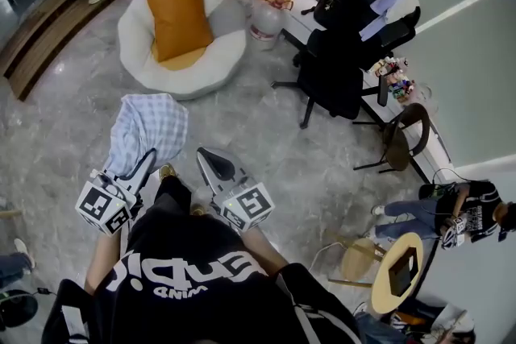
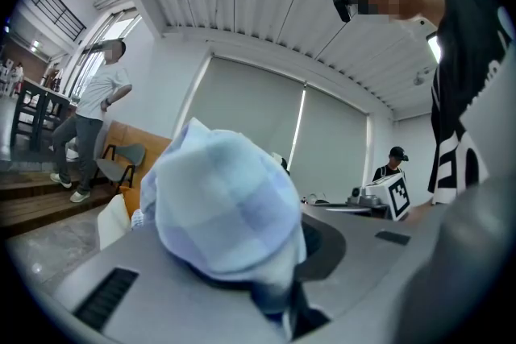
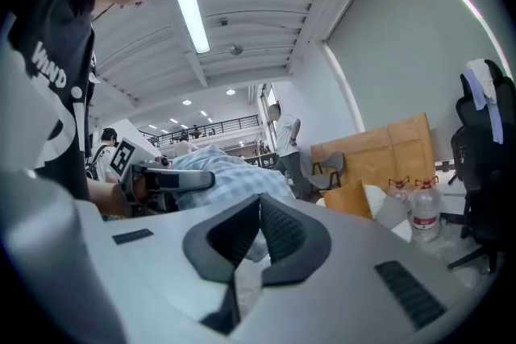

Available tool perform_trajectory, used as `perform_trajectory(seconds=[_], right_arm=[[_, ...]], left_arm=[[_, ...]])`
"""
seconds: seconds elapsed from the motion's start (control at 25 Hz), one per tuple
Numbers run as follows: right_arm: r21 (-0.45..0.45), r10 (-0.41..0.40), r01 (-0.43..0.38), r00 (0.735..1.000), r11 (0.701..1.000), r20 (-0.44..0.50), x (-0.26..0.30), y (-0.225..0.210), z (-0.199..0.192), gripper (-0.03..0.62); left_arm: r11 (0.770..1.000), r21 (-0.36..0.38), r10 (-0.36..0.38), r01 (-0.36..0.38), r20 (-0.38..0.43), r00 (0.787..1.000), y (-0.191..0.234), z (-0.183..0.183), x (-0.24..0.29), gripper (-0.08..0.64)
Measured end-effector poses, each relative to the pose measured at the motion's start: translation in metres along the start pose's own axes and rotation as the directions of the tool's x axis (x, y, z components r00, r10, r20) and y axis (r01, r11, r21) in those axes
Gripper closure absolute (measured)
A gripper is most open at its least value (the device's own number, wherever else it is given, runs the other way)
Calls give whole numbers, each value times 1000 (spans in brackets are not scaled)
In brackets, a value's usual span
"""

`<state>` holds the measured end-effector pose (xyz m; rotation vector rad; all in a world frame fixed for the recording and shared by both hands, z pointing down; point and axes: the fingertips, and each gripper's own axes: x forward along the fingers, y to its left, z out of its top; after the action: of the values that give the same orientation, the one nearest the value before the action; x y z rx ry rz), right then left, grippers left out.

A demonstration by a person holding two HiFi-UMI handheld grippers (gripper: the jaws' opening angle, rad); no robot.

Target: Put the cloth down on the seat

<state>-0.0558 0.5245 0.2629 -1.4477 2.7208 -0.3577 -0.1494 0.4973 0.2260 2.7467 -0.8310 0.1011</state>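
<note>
A blue-and-white checked cloth [image 1: 149, 129] hangs over the floor from my left gripper [image 1: 145, 161], which is shut on it. In the left gripper view the bunched cloth [image 2: 222, 205] fills the space above the jaws and hides their tips. My right gripper [image 1: 210, 159] is beside it on the right, jaws shut and empty; in its own view the pads [image 3: 270, 225] meet at the tip, and the cloth [image 3: 234, 173] shows behind them. The seat [image 1: 218, 64], a round white one with an orange cushion [image 1: 177, 16], stands on the floor farther ahead, apart from the cloth.
A black office chair [image 1: 339, 64] draped with clothes stands to the right of the seat, with two water bottles [image 1: 264, 22] between them. A wooden chair [image 1: 403, 137], a small round table [image 1: 399, 270] and a seated person [image 1: 463, 213] are at the right. Wooden steps [image 1: 48, 36] run along the left.
</note>
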Motion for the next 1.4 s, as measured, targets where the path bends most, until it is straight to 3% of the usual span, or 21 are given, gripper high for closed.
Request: perform_trajectory(seconds=[0.32,0.76,1.4], right_arm=[[1,-33,33,999,999,-34,57,-49,11,571],[-12,-85,85,996,996,-1,143,-94,40,571],[20,-145,145,989,989,5,154,-136,55,571]], left_arm=[[999,-13,-32,31,-28,999,61,12,49,488],[997,18,-80,80,-12,997,145,51,79,488],[992,-16,-129,128,-49,990,163,60,121,488]])
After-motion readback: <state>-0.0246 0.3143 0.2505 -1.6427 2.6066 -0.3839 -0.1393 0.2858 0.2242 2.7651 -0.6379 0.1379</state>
